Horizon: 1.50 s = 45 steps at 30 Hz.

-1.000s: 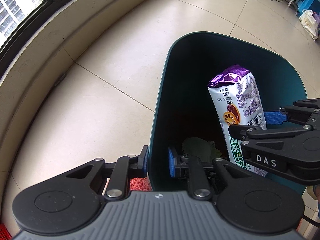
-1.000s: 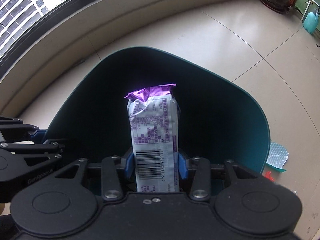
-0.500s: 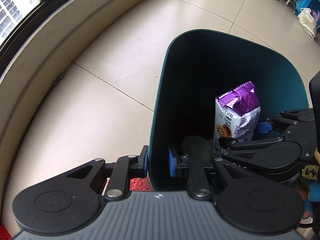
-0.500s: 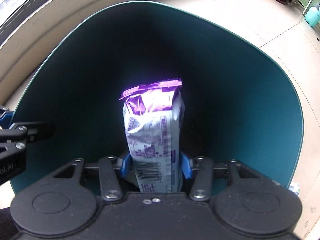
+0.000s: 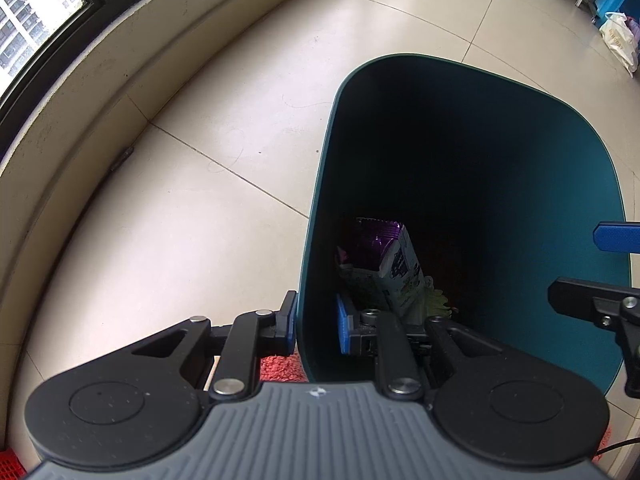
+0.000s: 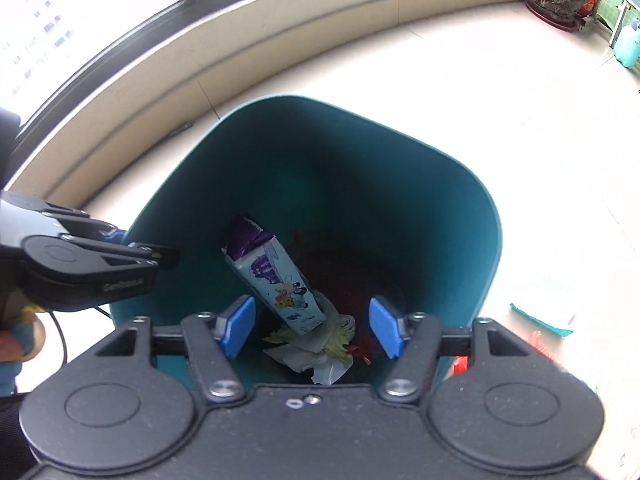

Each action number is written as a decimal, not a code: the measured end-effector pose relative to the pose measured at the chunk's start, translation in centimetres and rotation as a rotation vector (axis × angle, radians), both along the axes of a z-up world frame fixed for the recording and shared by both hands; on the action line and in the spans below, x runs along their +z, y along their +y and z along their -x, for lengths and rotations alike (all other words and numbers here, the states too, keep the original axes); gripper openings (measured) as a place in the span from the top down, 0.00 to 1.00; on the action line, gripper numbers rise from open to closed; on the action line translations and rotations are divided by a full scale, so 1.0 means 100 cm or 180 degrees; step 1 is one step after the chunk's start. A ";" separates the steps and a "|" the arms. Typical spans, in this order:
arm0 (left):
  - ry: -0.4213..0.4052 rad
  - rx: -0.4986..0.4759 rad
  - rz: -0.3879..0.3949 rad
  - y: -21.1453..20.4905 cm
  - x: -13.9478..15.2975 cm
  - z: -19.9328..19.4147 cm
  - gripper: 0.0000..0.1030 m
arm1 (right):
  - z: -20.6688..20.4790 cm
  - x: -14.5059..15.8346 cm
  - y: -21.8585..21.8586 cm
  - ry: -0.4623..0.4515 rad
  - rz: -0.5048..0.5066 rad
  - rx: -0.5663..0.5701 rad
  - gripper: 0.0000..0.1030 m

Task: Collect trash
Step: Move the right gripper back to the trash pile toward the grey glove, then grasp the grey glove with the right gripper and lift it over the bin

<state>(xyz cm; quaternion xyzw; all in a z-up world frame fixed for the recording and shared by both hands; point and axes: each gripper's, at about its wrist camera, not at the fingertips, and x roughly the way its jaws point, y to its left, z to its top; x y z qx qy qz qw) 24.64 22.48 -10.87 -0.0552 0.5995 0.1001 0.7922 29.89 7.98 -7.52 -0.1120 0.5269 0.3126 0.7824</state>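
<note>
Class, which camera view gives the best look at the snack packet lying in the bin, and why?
The right wrist view: the snack packet leans in plain sight inside the bin, print and purple end showing. In the left wrist view the packet sits in deep shadow, its lower end hidden behind the tongs.

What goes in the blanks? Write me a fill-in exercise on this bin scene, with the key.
1. The purple snack pack now lies inside the ____ bin.
2. The left gripper is clamped on the bin's ____.
3. Between the pads of the right gripper there is ____, and its jaws are opening.
4. Under the pack lies crumpled ____ paper.

Missing words: teal; wall; nothing; white
</note>
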 end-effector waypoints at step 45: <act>0.0097 0.0011 -0.0216 -0.005 -0.005 -0.002 0.81 | 0.012 -0.273 -0.231 0.1313 0.0560 -0.1848 0.55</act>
